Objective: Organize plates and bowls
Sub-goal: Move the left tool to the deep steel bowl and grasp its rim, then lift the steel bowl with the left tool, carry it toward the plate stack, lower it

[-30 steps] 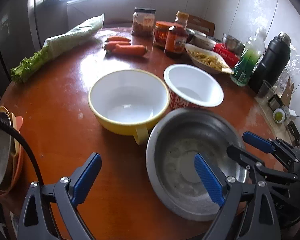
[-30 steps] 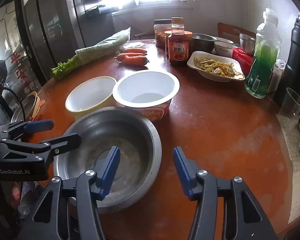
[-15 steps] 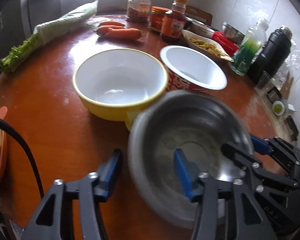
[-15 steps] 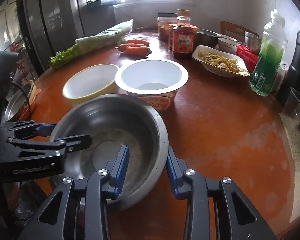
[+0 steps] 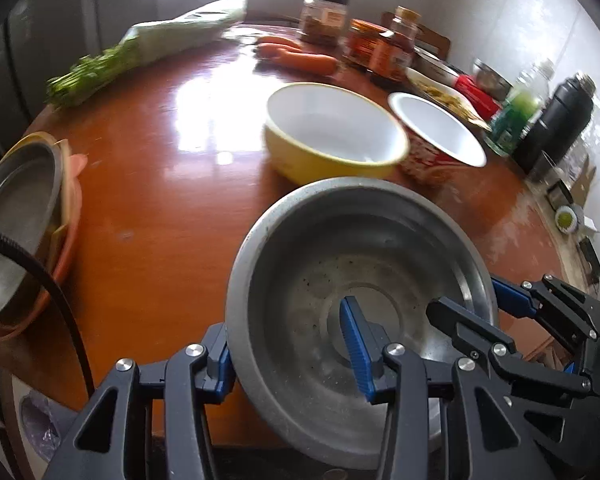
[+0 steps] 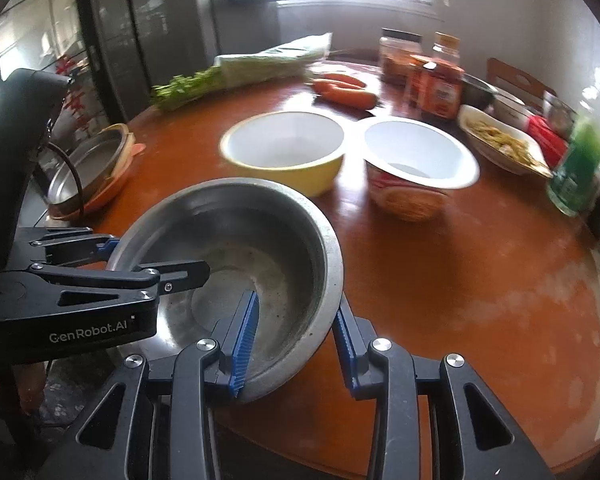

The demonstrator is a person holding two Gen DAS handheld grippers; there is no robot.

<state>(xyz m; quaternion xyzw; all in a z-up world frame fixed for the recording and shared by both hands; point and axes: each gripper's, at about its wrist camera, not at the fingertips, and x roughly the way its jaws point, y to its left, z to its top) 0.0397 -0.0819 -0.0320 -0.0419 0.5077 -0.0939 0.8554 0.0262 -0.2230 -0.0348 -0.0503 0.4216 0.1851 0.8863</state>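
Steel bowl clamped by both tools now: left gripper pinching the near-left rim, one blue pad outside the wall, one inside. Right gripper pinching the opposite rim the same way, one pad inside, one outside. One second ago both sets of fingers wide apart around the bowl as it sat flat on the table; half a second ago closing in. Now tilted and raised, apparently clear of the wood, though underside contact hard to judge through the fisheye. Shifted left and toward the table edge compared with before, partly overhanging it in the left wrist view.

Yellow bowl and white-lined red cup bowl unmoved, side by side just behind the steel bowl, rims near but touching or not unclear. Stack of plates at the left edge, steel dish on top of orange one, well apart from the held bowl, larger in view than earlier. Carrots, bagged greens, jars and green bottle at the far side, same places.
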